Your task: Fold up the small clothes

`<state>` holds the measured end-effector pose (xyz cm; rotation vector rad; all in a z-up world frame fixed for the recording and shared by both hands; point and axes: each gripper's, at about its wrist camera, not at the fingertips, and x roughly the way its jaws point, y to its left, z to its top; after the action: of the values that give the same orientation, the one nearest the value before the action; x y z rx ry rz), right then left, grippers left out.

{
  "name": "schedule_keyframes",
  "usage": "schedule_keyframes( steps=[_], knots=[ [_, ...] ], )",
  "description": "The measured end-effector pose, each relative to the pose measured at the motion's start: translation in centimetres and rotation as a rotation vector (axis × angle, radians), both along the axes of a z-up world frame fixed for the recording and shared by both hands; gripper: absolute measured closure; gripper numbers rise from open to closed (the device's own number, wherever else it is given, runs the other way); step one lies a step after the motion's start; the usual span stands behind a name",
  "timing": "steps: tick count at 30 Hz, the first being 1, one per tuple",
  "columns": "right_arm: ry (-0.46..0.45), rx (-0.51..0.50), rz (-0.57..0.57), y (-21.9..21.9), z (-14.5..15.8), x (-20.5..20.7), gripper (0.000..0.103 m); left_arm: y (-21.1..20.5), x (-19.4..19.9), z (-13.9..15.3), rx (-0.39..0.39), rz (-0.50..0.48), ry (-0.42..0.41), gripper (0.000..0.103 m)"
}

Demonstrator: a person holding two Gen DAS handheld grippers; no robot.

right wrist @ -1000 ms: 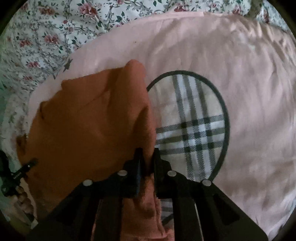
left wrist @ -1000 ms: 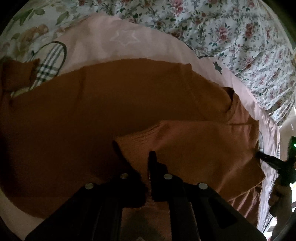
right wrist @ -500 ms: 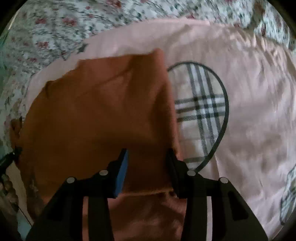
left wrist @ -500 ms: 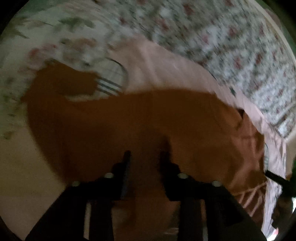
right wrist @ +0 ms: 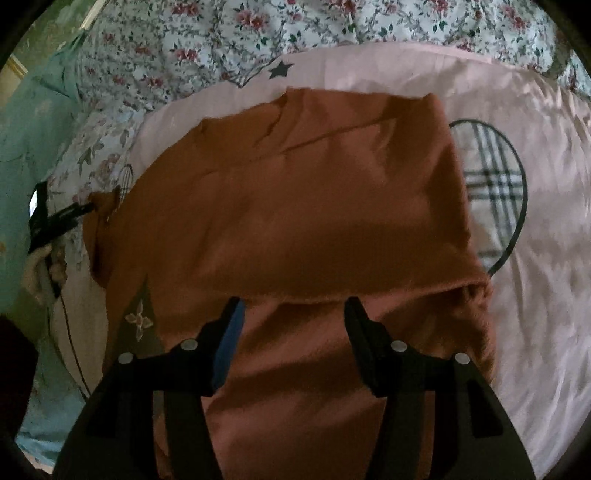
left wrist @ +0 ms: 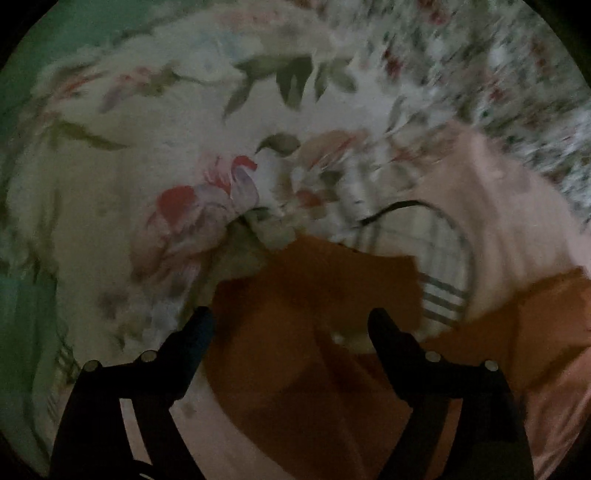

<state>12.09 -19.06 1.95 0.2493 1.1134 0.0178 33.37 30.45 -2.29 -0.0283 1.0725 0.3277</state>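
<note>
The rust-orange sweater [right wrist: 303, 206] lies folded on the pink sheet [right wrist: 535, 258] on the bed. Both claws have just been opening and grip nothing. The unfolded sleeve [left wrist: 317, 280] lies directly ahead of the left claw [left wrist: 291, 325], the fold's edge directly ahead of the right claw [right wrist: 291, 314].

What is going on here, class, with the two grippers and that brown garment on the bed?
A person with a gripper in each hand is folding a rust-brown garment that lies on a pink sheet over floral bedding. The right gripper hovers over a folded edge, its jaws just opened, pressing on nothing. The left gripper has also just opened wide, with a sleeve end below it, not gripped. The garment lies partly folded, released by both grippers.
</note>
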Motion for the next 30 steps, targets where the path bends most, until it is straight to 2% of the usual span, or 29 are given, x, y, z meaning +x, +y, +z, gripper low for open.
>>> schedule_keyframes(
  steps=[1,2,3,4,5,8,11,13,17,21,24,28,30],
  knots=[
    [0.008,-0.001,0.003,0.2,-0.1,-0.1,0.046,0.5,0.8,-0.6,0.01,-0.001,0.022,0.019],
    [0.011,-0.002,0.005,0.3,-0.1,-0.2,0.046,0.9,1.5,-1.2,0.004,-0.008,0.045,0.028],
    [0.012,0.0,0.007,0.2,0.0,-0.7,0.046,1.3,1.8,-1.6,-0.01,-0.011,0.057,0.058],
    [0.012,0.001,0.007,0.2,0.1,-0.7,0.046,1.9,2.2,-2.2,-0.058,-0.019,0.082,0.08],
    [0.011,0.002,0.006,0.2,0.2,-0.8,0.046,2.3,2.2,-2.6,-0.106,-0.021,0.096,0.095],
    [0.003,0.003,-0.001,0.3,0.3,-0.9,0.046,2.6,0.8,-1.4,-0.163,-0.025,0.021,0.096],
    [-0.013,0.007,-0.022,0.0,0.5,-1.0,0.046,1.5,-2.7,1.8,-0.269,-0.03,-0.131,0.097],
    [-0.025,0.015,-0.036,-0.3,0.6,-0.9,0.046,0.0,-4.3,3.5,-0.312,-0.054,-0.206,0.097],
    [-0.03,0.039,-0.053,-0.7,0.6,-0.6,0.046,-5.0,-6.9,6.6,-0.46,-0.106,-0.363,0.097],
    [-0.046,0.046,-0.057,-0.8,0.9,-0.7,0.046,-13.8,-7.9,8.6,-0.568,-0.259,-0.448,0.096],
    [-0.062,0.051,-0.077,-1.5,1.1,-1.1,0.046,-21.4,-8.2,8.6,-0.609,-0.394,-0.454,0.096],
    [-0.079,0.063,-0.131,-3.3,1.2,-1.8,0.046,-30.3,-8.6,5.9,-0.607,-0.551,-0.361,0.096],
    [-0.085,0.073,-0.16,-4.5,1.2,-2.0,0.046,-33.9,-8.4,3.5,-0.58,-0.619,-0.296,0.096]
  ],
)
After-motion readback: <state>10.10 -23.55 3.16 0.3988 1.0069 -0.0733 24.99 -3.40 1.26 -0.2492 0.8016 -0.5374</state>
